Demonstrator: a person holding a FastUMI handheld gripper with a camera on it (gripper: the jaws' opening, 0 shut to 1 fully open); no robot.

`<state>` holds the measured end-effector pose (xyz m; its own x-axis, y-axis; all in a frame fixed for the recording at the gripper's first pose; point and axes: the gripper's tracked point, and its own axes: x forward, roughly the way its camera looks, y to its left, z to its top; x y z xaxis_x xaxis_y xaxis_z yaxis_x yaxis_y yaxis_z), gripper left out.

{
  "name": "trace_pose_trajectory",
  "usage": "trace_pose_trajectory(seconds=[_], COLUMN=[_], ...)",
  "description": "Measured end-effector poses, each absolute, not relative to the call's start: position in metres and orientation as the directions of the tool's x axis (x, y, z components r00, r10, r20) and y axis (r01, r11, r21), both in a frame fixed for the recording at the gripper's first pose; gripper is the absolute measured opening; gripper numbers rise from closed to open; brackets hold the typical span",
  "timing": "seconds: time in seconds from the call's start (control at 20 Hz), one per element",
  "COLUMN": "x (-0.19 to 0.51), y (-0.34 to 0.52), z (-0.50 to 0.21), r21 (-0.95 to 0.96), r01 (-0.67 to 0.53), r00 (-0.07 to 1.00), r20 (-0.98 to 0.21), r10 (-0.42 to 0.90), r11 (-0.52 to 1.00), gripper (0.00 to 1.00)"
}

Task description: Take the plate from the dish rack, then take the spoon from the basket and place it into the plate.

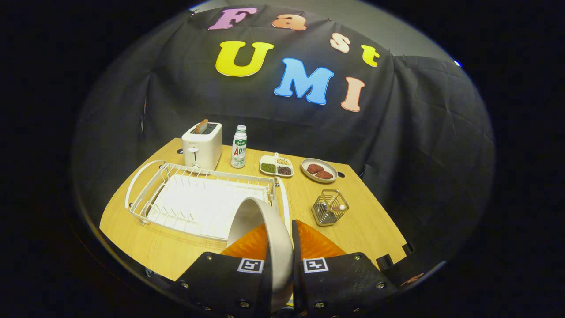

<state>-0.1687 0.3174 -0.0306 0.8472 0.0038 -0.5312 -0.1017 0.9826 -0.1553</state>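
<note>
Claw pinches plate on edge btwn both fingers, lifted clear above dish rack w/ worktop below. Step one looks about done. Spoon sits in basket, beyond fingers; plate needs setting down first.

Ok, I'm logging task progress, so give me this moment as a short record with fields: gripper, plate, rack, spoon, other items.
gripper: gripper shut on the plate, one orange finger on each side of its rim
plate: plate held on edge between the fingers, lifted above the near end of the dish rack
dish rack: white wire dish rack on the table, no dishes in it
spoon: in the wire basket, right of the rack, untouched
other items: toaster, bottle, divided snack tray, small dish along the far edge
</note>
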Motion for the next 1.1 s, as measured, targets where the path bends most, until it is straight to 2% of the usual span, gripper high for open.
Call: trace_pose_trajectory(seconds=[0.75,1.1], x=[-0.196,-0.195], y=[0.284,0.285], z=[-0.114,-0.138], r21=[0.008,0.206], r01=[-0.032,0.057], r00=[0.754,0.728], r20=[-0.657,-0.678], r10=[0.029,0.100], r11=[0.999,0.977], gripper=[0.18,0.18])
